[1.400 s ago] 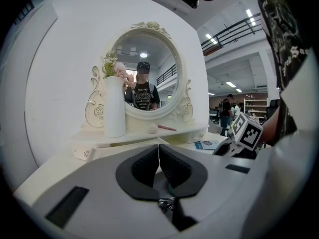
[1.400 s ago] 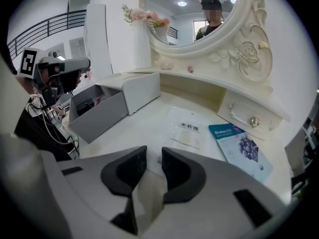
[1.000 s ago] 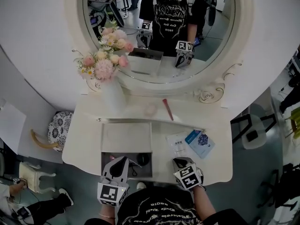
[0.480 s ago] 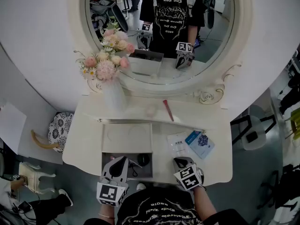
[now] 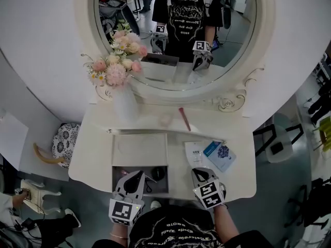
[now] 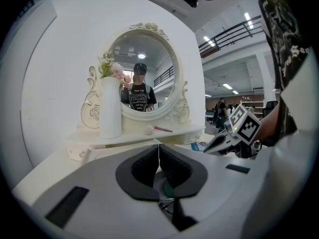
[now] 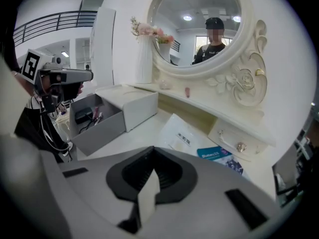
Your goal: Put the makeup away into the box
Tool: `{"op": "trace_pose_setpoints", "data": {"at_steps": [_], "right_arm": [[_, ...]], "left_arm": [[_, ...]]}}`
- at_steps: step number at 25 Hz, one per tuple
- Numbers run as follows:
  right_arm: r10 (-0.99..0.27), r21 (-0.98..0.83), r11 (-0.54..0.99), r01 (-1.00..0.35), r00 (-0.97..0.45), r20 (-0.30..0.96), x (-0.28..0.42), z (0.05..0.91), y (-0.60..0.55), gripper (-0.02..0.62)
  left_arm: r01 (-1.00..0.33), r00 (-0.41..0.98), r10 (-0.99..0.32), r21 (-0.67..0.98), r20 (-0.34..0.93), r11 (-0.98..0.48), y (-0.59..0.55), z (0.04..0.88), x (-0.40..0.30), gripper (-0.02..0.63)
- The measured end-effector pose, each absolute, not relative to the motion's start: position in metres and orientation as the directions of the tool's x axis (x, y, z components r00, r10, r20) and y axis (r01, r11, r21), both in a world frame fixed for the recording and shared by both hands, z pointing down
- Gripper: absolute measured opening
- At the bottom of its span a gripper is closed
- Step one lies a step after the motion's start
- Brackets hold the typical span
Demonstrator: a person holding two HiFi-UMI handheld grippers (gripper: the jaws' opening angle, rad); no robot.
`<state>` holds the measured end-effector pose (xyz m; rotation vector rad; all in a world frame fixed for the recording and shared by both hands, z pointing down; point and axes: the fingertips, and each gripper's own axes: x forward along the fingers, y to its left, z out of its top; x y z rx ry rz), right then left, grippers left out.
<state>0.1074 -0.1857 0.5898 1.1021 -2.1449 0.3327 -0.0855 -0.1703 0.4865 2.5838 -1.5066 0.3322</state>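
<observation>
The white table (image 5: 235, 182) is carrying everything, with the round mirror (image 5: 176, 30) rising behind it. A white vase (image 5: 125, 105) of flowers is standing on the raised shelf at the left. The box (image 5: 139, 150) is sitting at the front left of the table, its grey drawer part lying open toward the person with a few dark bits inside.

The left tongs (image 6: 158, 158) are hovering over that open part, jaws pressed together and gripping nothing that shows. The right tongs (image 7: 151, 176) are hanging over the front right of the table, clamped fully on a thin white slip (image 7: 145, 203) that is standing edge-on between the pads.

Just beyond them a white packet (image 5: 195, 154) and a blue packet (image 5: 220, 156) are lying flat, side by side. On the shelf a pink stick (image 5: 184, 119) and a round pink piece (image 5: 165, 120) are resting near each other.

The packets are looking light, limp and glossy, so they are likely to slide under a push rather than lift. Pinching a free corner or edge seems the best hold. The stick is probably stiff and apt to roll, so it is calling for a hold across its middle. The slip is likely flimsy and prone to bending, so it is needing a firm, steady pinch on the way to the box.
</observation>
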Motion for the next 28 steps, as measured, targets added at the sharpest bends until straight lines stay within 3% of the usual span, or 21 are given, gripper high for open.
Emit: {"op": "trace_pose_setpoints", "data": {"at_steps": [28], "right_arm": [[-0.76, 0.232, 0.499, -0.835, -0.293, 0.58, 0.127, 0.542, -0.19, 0.008]], "left_arm": [[-0.852, 0.515, -0.817, 0.048, 0.261, -0.521, -0.157, 0.496, -0.088, 0.017]]}}
